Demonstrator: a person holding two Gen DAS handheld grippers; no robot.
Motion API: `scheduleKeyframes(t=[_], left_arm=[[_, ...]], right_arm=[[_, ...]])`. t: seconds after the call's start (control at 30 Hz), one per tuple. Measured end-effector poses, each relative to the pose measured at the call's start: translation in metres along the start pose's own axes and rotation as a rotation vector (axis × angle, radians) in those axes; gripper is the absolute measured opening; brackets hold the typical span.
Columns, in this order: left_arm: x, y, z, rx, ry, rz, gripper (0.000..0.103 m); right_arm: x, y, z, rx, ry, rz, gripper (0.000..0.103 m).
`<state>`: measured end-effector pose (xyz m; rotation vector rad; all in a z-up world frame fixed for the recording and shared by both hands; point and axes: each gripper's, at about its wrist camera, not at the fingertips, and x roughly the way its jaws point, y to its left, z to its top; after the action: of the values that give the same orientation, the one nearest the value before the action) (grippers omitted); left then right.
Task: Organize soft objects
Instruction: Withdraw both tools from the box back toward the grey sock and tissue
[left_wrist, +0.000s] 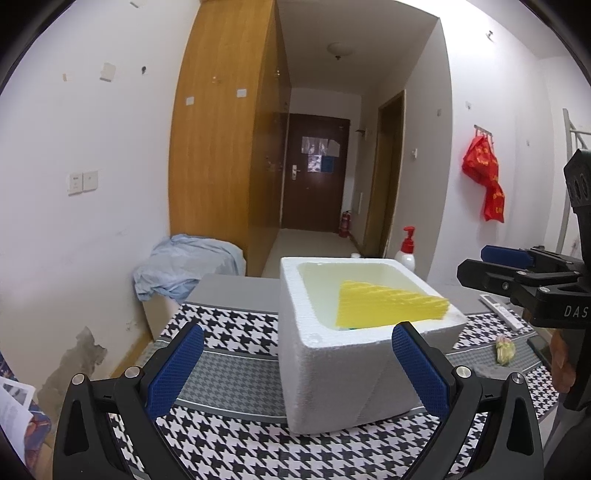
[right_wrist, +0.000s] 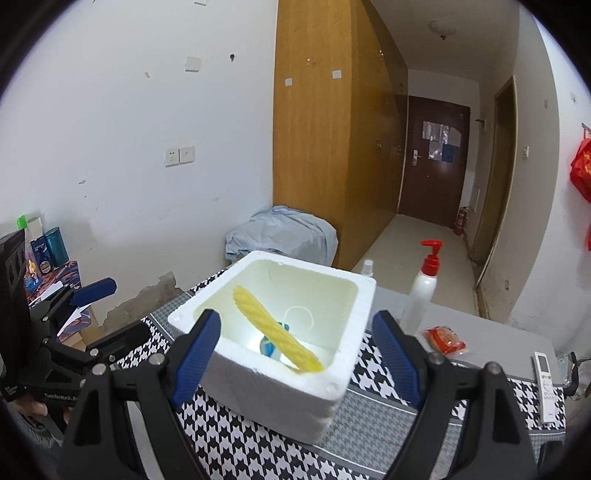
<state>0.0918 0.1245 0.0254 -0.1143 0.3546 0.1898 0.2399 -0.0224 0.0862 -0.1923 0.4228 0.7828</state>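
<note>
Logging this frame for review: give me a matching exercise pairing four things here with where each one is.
Things:
1. sponge
2. pump bottle
3. red packet
4. remote

Places:
A. flat at the table's far right edge
B. leaning inside the foam box
C. standing right of the box
D. lying on the table near the bottle's base

Pairs: 1-B, 2-C, 3-D, 4-A

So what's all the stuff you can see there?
Foam box: 1, white, on the checked cloth.
Sponge: 1, yellow, leaning inside the box.
Blue thing: 1, under the sponge, unclear.
Pump bottle: 1, white, red top, behind the box.
Packet: 1, red, right of the box.
Remote: 1, white, far right.
Soft lump: 1, yellowish, on the cloth.
Left hand-held gripper: open, empty.
Right hand-held gripper: open, empty.
</note>
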Motion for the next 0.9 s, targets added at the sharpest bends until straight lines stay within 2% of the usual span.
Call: scheduleKeyframes(t=[0.13, 0.53, 0.9], left_arm=[[-0.003, -0.010, 0.001, 0.020, -0.019, 0.002, 0.102], [-0.005, -0.035, 0.006, 0.064, -0.035, -0.036, 0.102], [-0.007, -0.059, 0.015, 0.095, -0.058, -0.103, 0.102]], right_arm=[[-0.010, -0.003, -0.002, 0.007, -0.026, -0.004, 0.097], [-0.043, -0.015, -0.014, 0.023, -0.075, -0.058, 0.097], [-0.069, -0.028, -0.028, 0.050, -0.094, -0.125, 0.101]])
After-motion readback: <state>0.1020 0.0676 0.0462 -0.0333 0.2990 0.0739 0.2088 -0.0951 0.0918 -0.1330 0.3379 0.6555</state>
